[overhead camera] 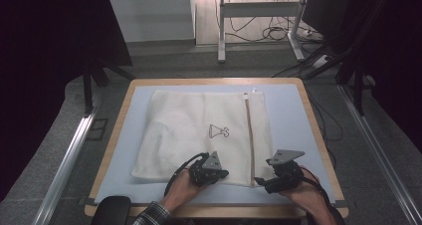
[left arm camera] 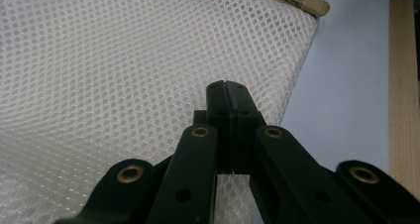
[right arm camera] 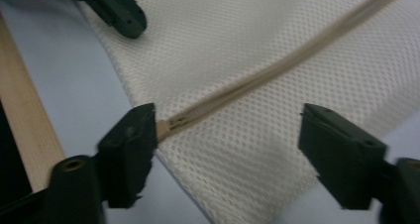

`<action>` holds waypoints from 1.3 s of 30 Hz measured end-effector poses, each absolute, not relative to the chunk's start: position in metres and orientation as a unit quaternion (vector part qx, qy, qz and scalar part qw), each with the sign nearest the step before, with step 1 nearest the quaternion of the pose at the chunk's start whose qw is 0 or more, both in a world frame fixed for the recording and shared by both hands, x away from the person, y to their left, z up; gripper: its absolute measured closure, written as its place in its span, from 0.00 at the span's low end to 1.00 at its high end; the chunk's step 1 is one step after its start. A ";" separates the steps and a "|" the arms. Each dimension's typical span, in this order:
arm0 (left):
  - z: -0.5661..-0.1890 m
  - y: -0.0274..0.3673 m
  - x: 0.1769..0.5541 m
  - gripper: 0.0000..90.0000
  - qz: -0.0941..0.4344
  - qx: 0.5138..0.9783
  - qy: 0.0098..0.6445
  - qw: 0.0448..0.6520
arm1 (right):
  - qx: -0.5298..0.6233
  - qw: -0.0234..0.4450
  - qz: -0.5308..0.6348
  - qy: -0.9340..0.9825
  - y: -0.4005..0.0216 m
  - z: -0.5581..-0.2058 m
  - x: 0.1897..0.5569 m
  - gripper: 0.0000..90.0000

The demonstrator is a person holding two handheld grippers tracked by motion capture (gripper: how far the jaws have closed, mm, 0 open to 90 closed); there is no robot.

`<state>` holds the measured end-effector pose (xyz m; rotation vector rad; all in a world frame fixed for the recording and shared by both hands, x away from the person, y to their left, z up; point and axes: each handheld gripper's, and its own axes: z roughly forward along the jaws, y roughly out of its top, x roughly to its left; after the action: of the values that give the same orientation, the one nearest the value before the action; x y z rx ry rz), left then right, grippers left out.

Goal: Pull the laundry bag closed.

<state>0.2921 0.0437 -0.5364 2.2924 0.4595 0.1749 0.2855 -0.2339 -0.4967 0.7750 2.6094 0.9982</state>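
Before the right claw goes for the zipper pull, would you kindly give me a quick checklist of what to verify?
1. Left claw shut on the mesh bag near its front edge: shut ok; whether mesh is pinched, cannot tell.
2. Right claw open wide enough: ok.
3. Zipper pull between the pads: not ok, it lies against the left pad.
4. Zipper closed along its length: cannot tell.
5. Bag lying flat on the table: ok.
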 end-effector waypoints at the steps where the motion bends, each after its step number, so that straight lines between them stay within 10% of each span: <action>1: -0.536 0.044 0.292 1.00 0.067 0.901 0.181 0.388 | 0.251 0.118 0.340 0.898 -0.231 -0.497 0.284 0.37; 39: -0.538 0.045 0.294 1.00 0.053 0.897 0.189 0.397 | 0.187 0.114 0.323 0.921 -0.217 -0.497 0.281 0.76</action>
<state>0.2943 0.0452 -0.5378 2.2722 0.4789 0.1346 0.2810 -0.2167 -0.4971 0.5483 2.7000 0.9485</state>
